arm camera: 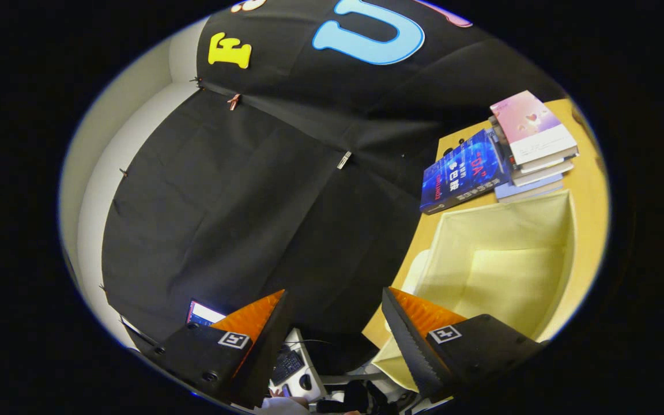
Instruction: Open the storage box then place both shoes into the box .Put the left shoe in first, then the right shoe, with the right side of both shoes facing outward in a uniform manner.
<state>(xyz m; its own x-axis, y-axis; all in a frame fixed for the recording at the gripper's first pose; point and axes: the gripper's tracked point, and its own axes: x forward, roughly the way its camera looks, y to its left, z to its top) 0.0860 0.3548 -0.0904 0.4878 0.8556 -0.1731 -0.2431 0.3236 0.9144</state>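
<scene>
Nearest the camera, at the bottom of the frame, the gripper (335,340) holds its two fingers wide apart with nothing between them – past the gap there is just black cloth and, lower down, a desk with a keyboard (287,365). The pale yellow fabric storage box (499,271) sits at the lower right of the frame, just beyond and to the outer side of the right finger, resting on a light wooden table (588,190). Its mouth is open and tipped toward the camera, and the inside looks bare. No shoe can be made out from here, so the next move probably means swinging away from the box to find the left shoe first. Behind the box, toward the upper right, a stack of books (531,147) lies beside a dark blue book (461,172) – both well clear of the fingers
</scene>
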